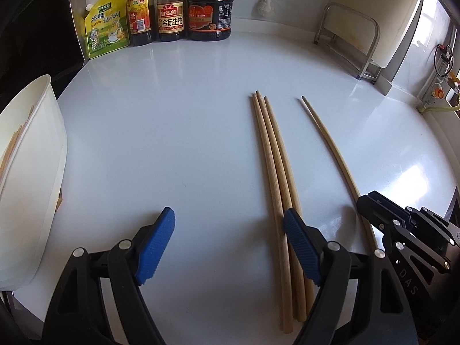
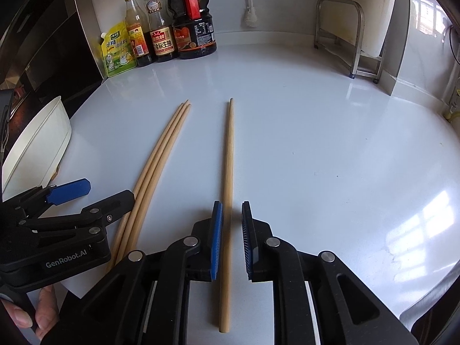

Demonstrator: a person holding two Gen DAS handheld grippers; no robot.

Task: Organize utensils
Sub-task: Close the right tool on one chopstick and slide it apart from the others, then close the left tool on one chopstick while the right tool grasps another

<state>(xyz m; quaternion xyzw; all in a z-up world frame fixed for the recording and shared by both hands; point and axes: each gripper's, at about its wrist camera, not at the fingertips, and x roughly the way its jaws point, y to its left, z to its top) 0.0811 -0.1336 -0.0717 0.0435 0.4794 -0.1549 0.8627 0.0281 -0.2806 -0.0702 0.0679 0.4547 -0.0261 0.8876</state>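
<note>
Chopsticks are what's getting sorted here, and it looks roughly partway done. The white container [image 1: 34, 155] at the left edge of the left wrist view already has a few wooden sticks showing faintly through its wall, so I'd guess some are put away. Four are left out on the worktop [image 1: 172, 132].

A bundle of three chopsticks [image 1: 276, 172] lies side by side, touching, running from the middle of the frame down to the bottom. The single chopstick [image 2: 228, 187] lies apart to their right, roughly parallel. All are plain light wood, long and thin, tapering toward the far tips. They look bowed in places, but that's just the fisheye.

The right gripper [image 2: 232, 238] has its jaws partly spread with the single chopstick running straight between the blue pads. There's a visible gap on both sides, so nothing is pinched yet. My read is that it's lined up for a grab.

The left gripper [image 1: 227, 244] has its jaws spread wide and holds nothing. Its right pad sits over the bundle of three.

Sauce bottles [image 2: 172, 28] and a yellow pouch [image 1: 106, 26] sit at the back, upper left, well clear.
</note>
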